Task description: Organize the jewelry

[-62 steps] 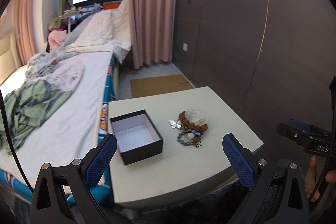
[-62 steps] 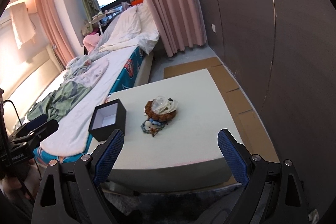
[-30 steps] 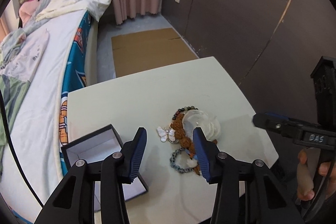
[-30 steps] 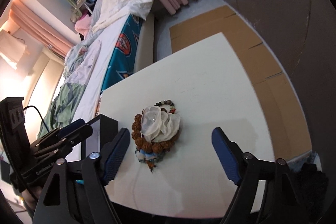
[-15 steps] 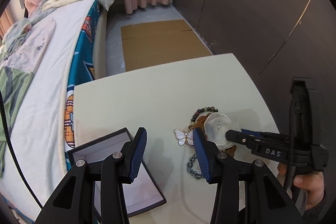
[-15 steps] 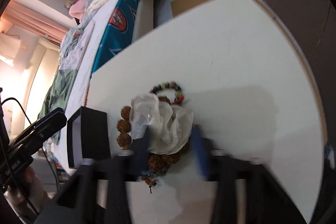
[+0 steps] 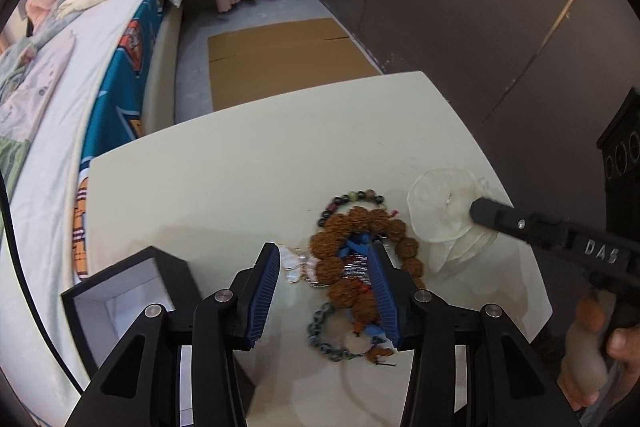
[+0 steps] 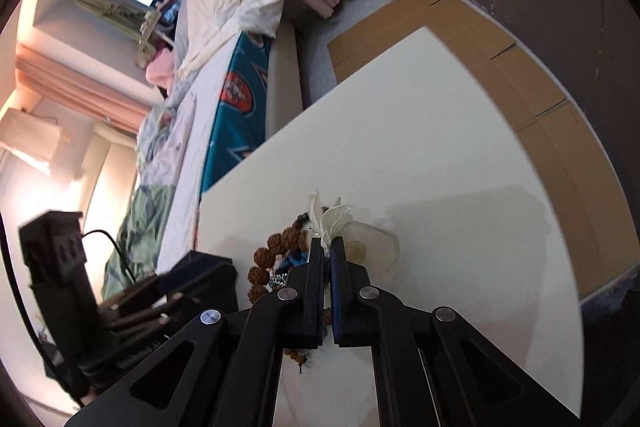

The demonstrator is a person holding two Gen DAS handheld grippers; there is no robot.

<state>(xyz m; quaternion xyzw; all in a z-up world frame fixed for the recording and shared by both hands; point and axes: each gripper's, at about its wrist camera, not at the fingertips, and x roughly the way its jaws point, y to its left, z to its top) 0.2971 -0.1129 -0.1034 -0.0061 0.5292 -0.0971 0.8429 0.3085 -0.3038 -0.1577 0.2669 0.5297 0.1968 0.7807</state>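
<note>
While the right claw [image 8: 327, 241] is pressed together on the sheer white pouch [image 7: 442, 205] at the right of the worktop [image 7: 256, 167], the left claw [image 7: 326, 267] stands spread around the brown bead bracelet [image 7: 344, 259] in the jewelry heap, with the open black box [image 7: 120, 291] near left.

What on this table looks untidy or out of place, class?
The jewelry lies heaped and tangled: a brown bead bracelet overlaps a dark bead bracelet, a butterfly pendant and a grey-green chain bracelet, all outside the open black box. The right gripper pinches a sheer white pouch beside them.
</note>
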